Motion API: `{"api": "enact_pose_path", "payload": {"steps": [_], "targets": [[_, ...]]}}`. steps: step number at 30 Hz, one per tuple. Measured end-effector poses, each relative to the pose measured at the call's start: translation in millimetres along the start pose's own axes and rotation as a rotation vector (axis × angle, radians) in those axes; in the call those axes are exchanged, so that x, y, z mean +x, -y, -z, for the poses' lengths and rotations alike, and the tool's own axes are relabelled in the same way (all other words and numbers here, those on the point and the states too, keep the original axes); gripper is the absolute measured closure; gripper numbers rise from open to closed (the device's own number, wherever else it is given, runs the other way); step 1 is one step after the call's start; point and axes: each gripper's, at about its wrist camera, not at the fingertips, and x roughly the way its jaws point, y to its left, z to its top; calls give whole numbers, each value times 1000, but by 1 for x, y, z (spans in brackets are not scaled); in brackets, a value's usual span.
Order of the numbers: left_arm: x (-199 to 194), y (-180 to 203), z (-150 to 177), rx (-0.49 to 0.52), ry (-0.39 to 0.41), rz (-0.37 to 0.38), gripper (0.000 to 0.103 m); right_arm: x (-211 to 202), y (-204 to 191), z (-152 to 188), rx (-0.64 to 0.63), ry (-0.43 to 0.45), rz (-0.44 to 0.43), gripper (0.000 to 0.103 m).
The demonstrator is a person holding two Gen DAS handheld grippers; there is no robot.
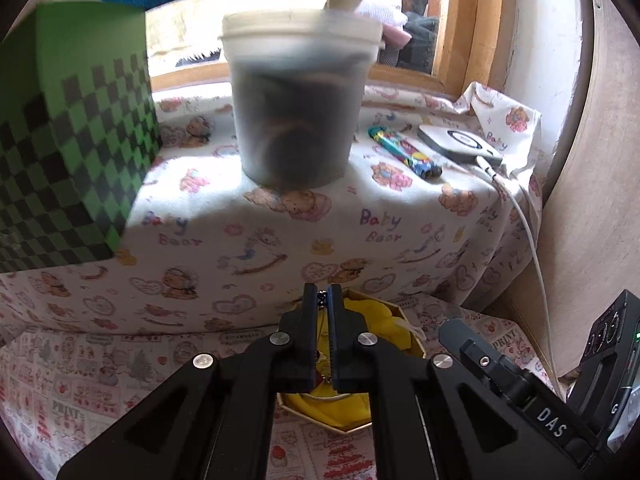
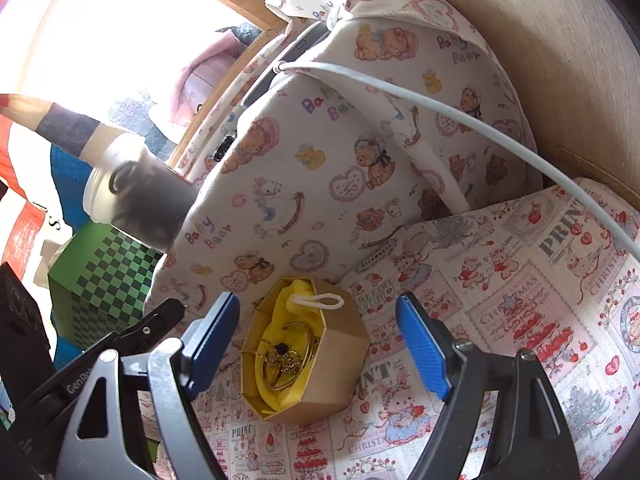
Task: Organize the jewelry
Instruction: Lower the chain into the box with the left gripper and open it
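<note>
The left gripper [image 1: 322, 294] hangs above an octagonal box [image 2: 320, 364] lined in yellow cloth, its jaws pressed together on a thin beaded chain [image 1: 322, 300] that dangles toward the box. The right gripper [image 2: 318, 344] has its blue jaws spread wide, one either side of the box without touching; gold jewelry [image 2: 286, 356] lies inside.

We see home, likely bedroom or nursery corner: teddy-bear "Baby Bear" cloth [image 1: 280, 232] over raised surface, Christmas-print cloth [image 2: 520, 300] lower down, wooden window frame [image 1: 460, 32], charging device [image 1: 460, 142] with white cable [image 1: 532, 240], plastic tub [image 1: 298, 96], green checkered box [image 1: 68, 152].
</note>
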Motion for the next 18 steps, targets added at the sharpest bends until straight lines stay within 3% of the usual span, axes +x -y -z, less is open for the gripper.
{"api": "enact_pose_path", "payload": {"steps": [5, 10, 15, 18], "targets": [[13, 0, 7, -10, -43, 8, 99, -11, -5, -2, -48, 87, 101, 24], [21, -1, 22, -19, -91, 37, 99, -16, -3, -4, -45, 107, 105, 24], [25, 2, 31, 15, -92, -25, 98, -16, -7, -2, -70, 97, 102, 24], [23, -1, 31, 8, -96, -8, 95, -18, -13, -2, -98, 123, 124, 24]]}}
